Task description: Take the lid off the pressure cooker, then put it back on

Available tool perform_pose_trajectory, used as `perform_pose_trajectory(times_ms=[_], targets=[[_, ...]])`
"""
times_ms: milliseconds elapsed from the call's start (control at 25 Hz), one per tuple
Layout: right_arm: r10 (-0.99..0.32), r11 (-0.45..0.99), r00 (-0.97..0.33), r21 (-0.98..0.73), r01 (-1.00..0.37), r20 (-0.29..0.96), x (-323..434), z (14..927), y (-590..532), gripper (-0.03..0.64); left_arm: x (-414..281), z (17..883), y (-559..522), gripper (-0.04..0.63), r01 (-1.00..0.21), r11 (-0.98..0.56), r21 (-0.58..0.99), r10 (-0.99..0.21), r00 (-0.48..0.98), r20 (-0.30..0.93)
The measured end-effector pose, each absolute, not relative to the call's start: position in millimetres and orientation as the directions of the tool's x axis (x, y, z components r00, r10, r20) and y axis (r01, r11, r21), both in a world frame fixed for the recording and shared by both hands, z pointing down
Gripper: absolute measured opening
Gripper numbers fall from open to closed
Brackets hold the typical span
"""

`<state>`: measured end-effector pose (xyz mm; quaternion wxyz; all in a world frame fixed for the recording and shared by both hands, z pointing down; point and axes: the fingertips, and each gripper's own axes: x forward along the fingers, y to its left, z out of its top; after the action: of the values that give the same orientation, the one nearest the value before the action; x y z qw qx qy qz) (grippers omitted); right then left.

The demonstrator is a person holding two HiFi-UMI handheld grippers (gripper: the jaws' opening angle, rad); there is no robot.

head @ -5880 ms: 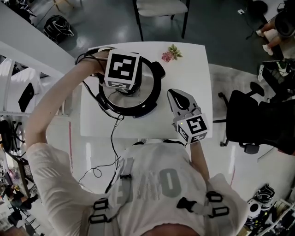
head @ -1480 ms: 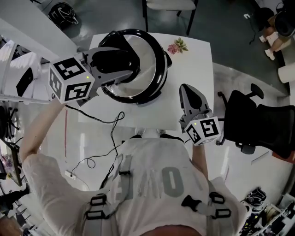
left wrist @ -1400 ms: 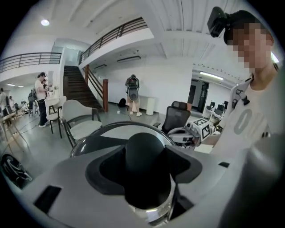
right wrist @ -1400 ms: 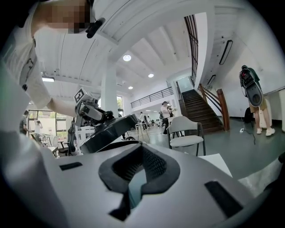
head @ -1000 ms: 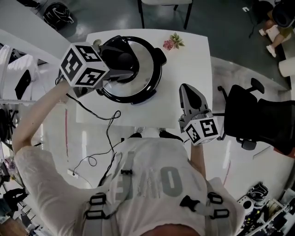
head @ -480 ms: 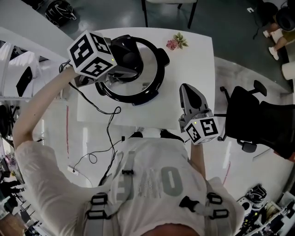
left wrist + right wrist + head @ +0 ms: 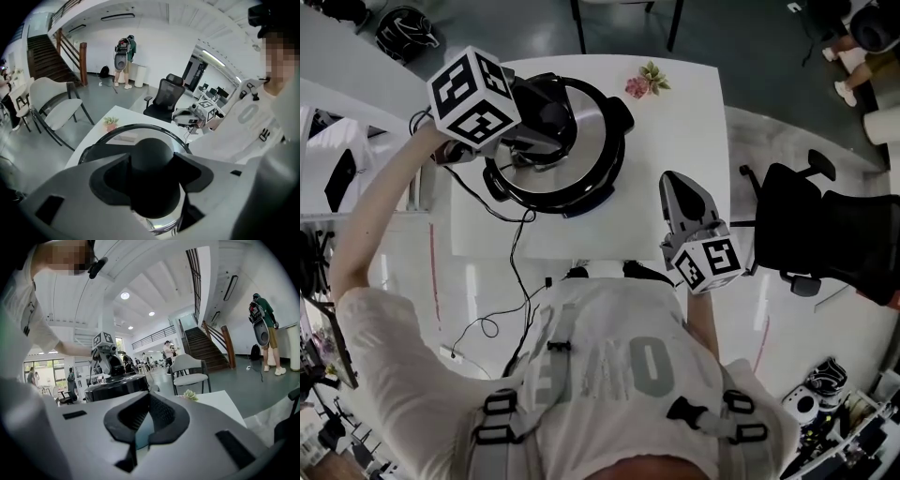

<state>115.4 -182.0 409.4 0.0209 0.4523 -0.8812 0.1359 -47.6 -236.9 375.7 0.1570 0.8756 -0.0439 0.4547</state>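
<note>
pressure cooker [image 7: 592, 141] on table [image 7: 680, 131]

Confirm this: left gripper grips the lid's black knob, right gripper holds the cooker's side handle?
Not quite. The right gripper holds nothing and hangs apart from the pressure cooker, as the head view shows. The left gripper does grip the lid knob.
</note>
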Motion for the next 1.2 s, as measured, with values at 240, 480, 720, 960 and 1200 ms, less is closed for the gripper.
perform_pose_trajectory(times_ms=[240, 480, 720, 960, 1200], targets=[[-0.798, 0.546, -0.58, -0.21, -0.811, 0.166, 116.3, 407.5, -183.7, 0.005, -47.5, 381.8, -231.8, 0.287, -0.232, -0.968, 0.096, -0.024, 0.467, 0.884], [-0.805, 0.536, -0.57, -0.208, -0.818, 0.166, 120.0, 408.5, -193.1, 0.005, -32.1, 389.5, -222.9, 0.285, -0.169, -0.982, 0.084, 0.0, 0.444, 0.896], [-0.802, 0.539, -0.573, -0.213, -0.815, 0.168, 117.9, 411.8, -187.9, 0.005, -37.3, 384.6, -223.9, 0.285, -0.128, -0.982, 0.138, 0.048, 0.539, 0.841], [-0.808, 0.52, -0.559, -0.219, -0.826, 0.19, 126.2, 417.4, -184.7, 0.005, -46.4, 384.8, -228.2, 0.284, -0.04, -0.983, 0.179, 0.123, 0.581, 0.805], [-0.801, 0.532, -0.569, -0.215, -0.819, 0.188, 118.1, 414.8, -193.2, 0.005, -34.5, 398.2, -230.0, 0.285, -0.13, -0.986, 0.108, 0.022, 0.537, 0.843]])
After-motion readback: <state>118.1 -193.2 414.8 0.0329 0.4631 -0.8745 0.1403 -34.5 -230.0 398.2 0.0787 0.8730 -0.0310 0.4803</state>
